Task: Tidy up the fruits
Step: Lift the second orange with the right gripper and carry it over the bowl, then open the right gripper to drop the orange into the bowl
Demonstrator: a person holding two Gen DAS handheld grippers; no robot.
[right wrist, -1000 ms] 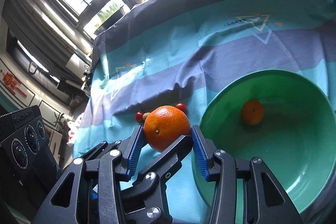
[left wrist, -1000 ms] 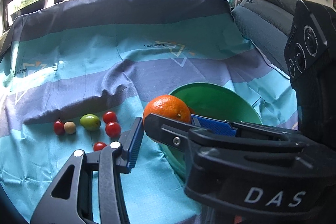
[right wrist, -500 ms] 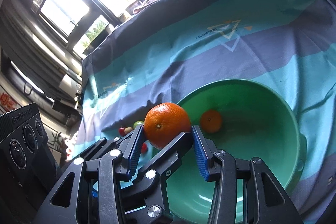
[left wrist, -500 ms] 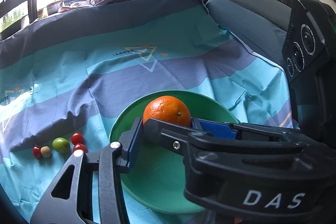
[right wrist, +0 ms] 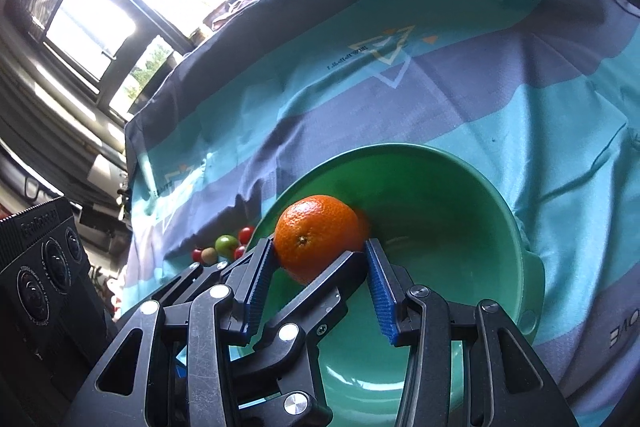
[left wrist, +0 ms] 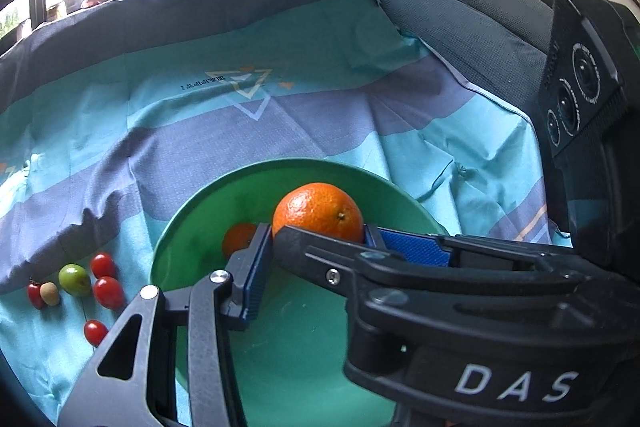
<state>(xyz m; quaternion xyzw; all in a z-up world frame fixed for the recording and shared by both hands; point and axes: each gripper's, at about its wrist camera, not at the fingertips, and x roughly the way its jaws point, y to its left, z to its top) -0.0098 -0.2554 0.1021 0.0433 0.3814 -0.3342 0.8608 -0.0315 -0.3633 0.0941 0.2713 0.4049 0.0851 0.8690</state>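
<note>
The striped cloth (left wrist: 304, 131) fills both views, spread over what looks like a bed rather than a counter. On it, low in the frame, sits the green bowl (right wrist: 472, 187), with a small orange (left wrist: 237, 237) already inside. Both grippers pinch one large orange (right wrist: 318, 241) together: the right gripper (right wrist: 320, 273) presses its blue pads on either side, and the left gripper (left wrist: 316, 247) clamps it crosswise. The orange hangs above the bowl's hollow. To place it well, I judge both should lower toward the floor, clear of the small orange, then release together so it doesn't roll. At lower left wait the cherry tomatoes (left wrist: 107, 291) and a green fruit (left wrist: 74, 279).
</note>
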